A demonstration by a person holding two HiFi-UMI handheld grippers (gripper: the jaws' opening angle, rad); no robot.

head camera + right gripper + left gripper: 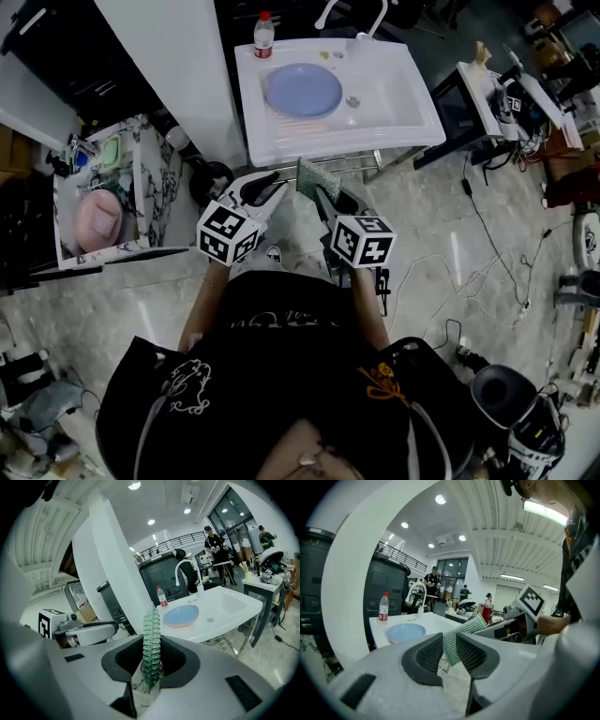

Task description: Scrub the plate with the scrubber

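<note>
A blue plate [303,90] lies in the left half of the white sink [412,103], well ahead of both grippers. My right gripper [323,192] is shut on a green mesh scrubber [314,176], which stands on edge between its pads [151,639]. My left gripper [274,185] hovers just left of it, open by a narrow gap with nothing in it. In the left gripper view the scrubber [461,632] shows through that gap [449,651] and the plate [406,632] sits to the left. In the right gripper view the plate [181,615] is ahead, slightly right.
A red-capped water bottle [264,35] stands on the sink's back left corner beside the faucet [187,573]. A marbled side table [155,187] with a pink bowl [98,220] is at left. A cluttered cart [497,94] and floor cables [506,262] are at right. People stand in the background.
</note>
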